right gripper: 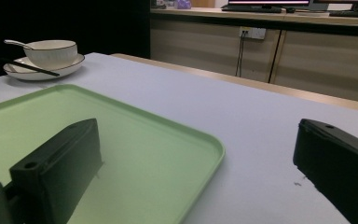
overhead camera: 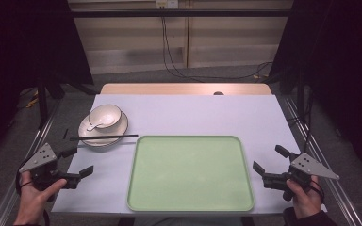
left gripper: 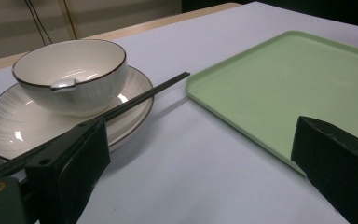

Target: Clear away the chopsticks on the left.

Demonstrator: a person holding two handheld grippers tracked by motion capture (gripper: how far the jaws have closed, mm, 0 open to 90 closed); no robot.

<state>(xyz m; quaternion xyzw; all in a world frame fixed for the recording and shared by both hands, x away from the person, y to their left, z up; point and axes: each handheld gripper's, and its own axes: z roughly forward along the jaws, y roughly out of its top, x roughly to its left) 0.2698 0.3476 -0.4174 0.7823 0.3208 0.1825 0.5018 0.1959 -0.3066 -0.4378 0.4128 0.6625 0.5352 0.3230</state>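
- Jaws wide apart on both sides, nothing between them: the left gripper [overhead camera: 75, 170] and the right gripper [overhead camera: 269, 165] each hover low over the table [overhead camera: 193, 113], empty.
- Ahead of the left jaws, a bowl [left gripper: 70, 74] sits on a plate [left gripper: 18, 126], a spoon [overhead camera: 95, 125] resting inside the bowl, chopsticks [left gripper: 135, 99] laid across the plate rim. Stacked like that, it looks like a set ready to carry.
- Between the two pairs of jaws lies a bare green tray [overhead camera: 191, 172], probably the landing spot.
- Both hands grip from behind, jaws pointing inward toward the tray, poised and level.
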